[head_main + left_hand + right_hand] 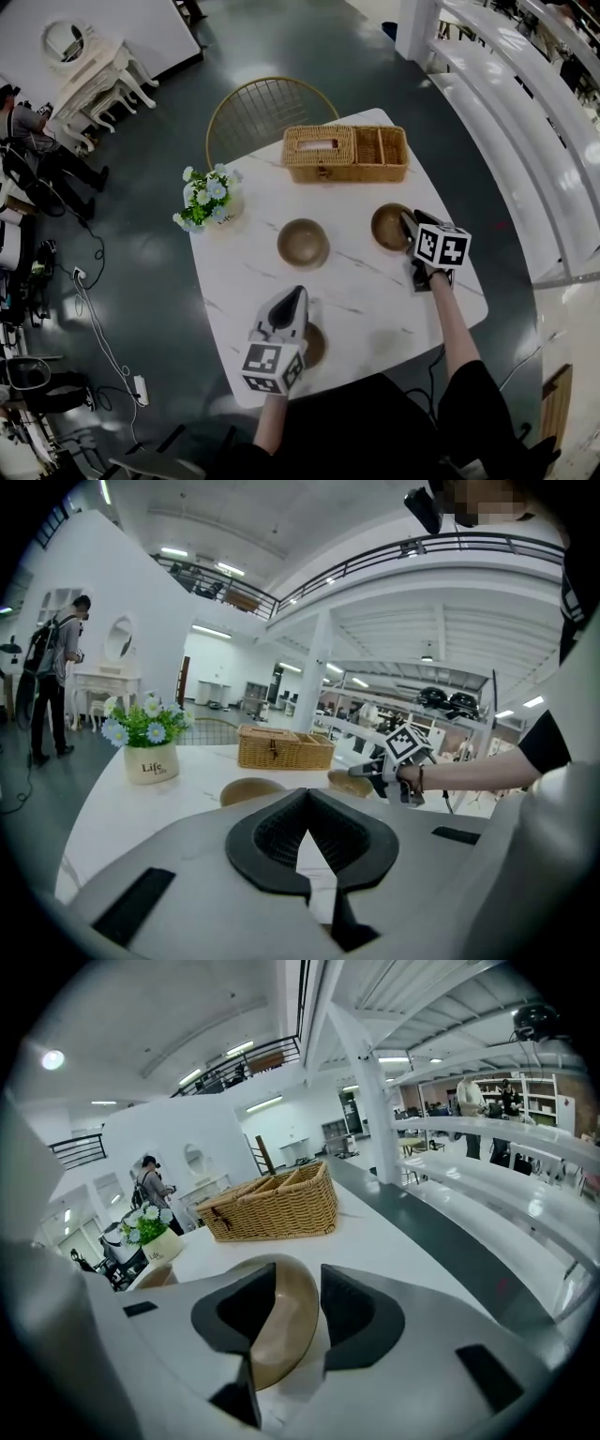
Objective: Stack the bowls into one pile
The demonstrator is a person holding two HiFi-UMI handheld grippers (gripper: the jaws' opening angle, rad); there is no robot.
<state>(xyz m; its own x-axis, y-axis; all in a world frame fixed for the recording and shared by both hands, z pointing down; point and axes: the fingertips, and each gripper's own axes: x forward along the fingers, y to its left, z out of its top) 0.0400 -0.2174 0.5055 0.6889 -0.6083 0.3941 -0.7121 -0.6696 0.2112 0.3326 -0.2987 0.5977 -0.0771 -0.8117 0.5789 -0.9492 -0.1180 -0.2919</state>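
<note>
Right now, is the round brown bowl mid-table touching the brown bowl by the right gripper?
Apart. The head view shows bare white tabletop between the middle brown bowl and the right brown bowl.

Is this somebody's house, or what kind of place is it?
Probably not a house: it looks like a big showroom or hall. There is an upstairs balcony with a railing, a white dressing table out on the open floor, and long ceiling lights.
</note>
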